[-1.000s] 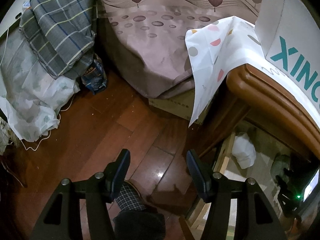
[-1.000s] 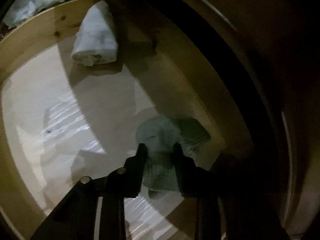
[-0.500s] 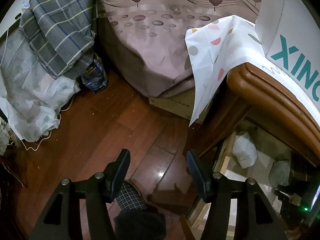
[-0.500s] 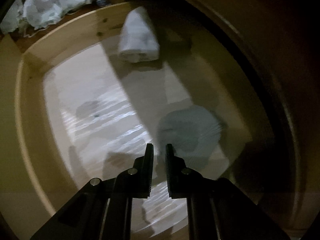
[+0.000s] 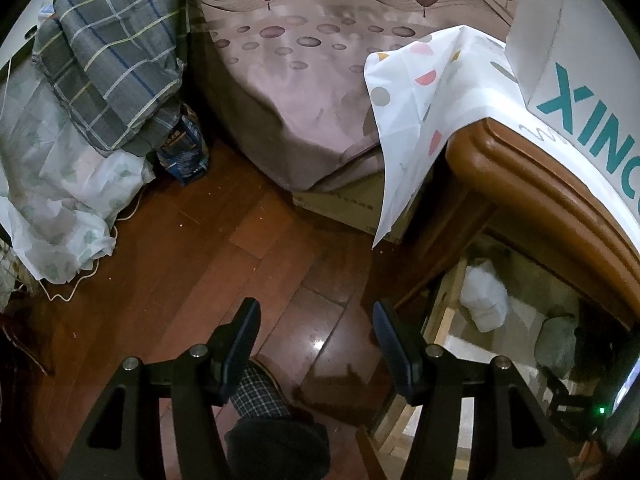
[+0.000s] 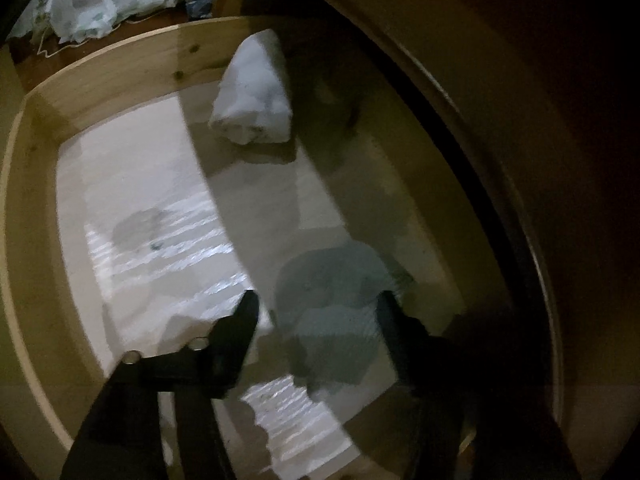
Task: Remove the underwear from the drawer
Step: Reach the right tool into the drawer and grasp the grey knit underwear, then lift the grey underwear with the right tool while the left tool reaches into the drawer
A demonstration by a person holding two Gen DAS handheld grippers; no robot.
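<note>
The drawer [image 6: 120, 80] has pale wooden walls and a white lined floor. A white rolled underwear [image 6: 254, 96] lies against its far wall. A grey-green rolled underwear [image 6: 332, 304] lies on the floor in shadow. My right gripper [image 6: 318, 304] stands astride it, jaws opening, and its pads are not pressing on the cloth. My left gripper [image 5: 316, 312] hangs open and empty over the wooden room floor [image 5: 200, 260], left of the drawer. From there both rolls show: the white one [image 5: 484, 300] and the grey one [image 5: 558, 340].
The brown cabinet top [image 5: 540, 200] overhangs the drawer and carries a dotted cloth [image 5: 432, 92] and a white box [image 5: 580, 60]. A bed [image 5: 320, 80] stands ahead, with a plaid blanket [image 5: 112, 48] at the left. A person's slippered foot [image 5: 260, 396] is under my left gripper.
My right gripper first pinched the grey roll, then stood shut beside it, and now has opened wide around it after pulling back a little. The left gripper has not moved.
</note>
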